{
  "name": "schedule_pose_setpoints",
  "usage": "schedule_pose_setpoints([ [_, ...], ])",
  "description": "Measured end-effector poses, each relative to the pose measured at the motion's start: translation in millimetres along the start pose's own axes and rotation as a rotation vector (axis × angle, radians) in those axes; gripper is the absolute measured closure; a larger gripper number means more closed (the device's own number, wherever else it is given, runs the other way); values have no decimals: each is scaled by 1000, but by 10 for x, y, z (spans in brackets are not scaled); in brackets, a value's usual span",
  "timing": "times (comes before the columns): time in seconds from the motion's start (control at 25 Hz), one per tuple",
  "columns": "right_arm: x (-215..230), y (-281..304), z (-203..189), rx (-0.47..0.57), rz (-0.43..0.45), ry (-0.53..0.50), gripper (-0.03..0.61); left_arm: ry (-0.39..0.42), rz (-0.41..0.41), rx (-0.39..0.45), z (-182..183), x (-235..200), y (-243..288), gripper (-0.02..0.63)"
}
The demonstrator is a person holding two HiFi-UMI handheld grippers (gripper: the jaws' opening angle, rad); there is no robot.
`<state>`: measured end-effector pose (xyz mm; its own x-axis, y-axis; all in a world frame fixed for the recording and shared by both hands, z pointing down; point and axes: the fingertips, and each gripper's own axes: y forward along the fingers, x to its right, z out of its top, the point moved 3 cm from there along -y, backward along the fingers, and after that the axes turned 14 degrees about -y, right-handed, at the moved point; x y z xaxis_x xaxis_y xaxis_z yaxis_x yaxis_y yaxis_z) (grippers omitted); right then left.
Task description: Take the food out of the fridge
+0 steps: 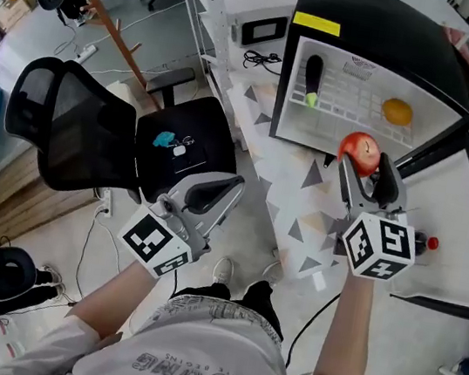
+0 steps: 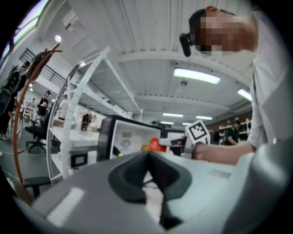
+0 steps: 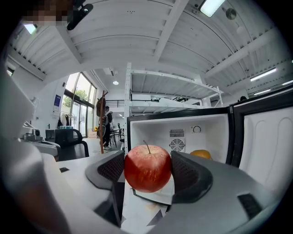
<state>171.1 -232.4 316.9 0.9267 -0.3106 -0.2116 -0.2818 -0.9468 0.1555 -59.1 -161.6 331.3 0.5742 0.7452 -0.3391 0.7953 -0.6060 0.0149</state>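
A red apple (image 1: 358, 149) sits clamped between the jaws of my right gripper (image 1: 363, 165), held in the air just in front of the open black mini fridge (image 1: 373, 36). In the right gripper view the apple (image 3: 148, 168) fills the gap between the two pads. Inside the white fridge compartment lie a dark eggplant with a green end (image 1: 312, 78) and an orange (image 1: 396, 112); the orange (image 3: 201, 154) shows behind the apple. My left gripper (image 1: 233, 186) hangs lower left, away from the fridge, shut with nothing in it; its pads (image 2: 137, 176) meet.
The fridge door (image 1: 466, 228) stands swung open on the right. A black mesh office chair (image 1: 76, 126) is at the left, close to my left gripper. A white metal rack (image 1: 201, 9) and cables lie behind it. Patterned floor spreads below the fridge.
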Motion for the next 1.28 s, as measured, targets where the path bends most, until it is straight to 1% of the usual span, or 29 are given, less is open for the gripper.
schedule_pose_setpoints([
  [0.36, -206, -278, -78, -11, 50, -4, 279, 8, -11, -3, 0, 93, 2, 607],
  [0.8, -428, -472, -76, -8, 108, -8, 279, 11, -3, 0, -3, 104, -20, 607],
  [1.0, -513, -528, -171, -23, 127, 29, 278, 9, 1, -3, -21, 83, -8, 607],
  [1.28, -522, -599, -333, -48, 121, 68, 279, 3, 5, -13, -77, 39, 12, 607],
])
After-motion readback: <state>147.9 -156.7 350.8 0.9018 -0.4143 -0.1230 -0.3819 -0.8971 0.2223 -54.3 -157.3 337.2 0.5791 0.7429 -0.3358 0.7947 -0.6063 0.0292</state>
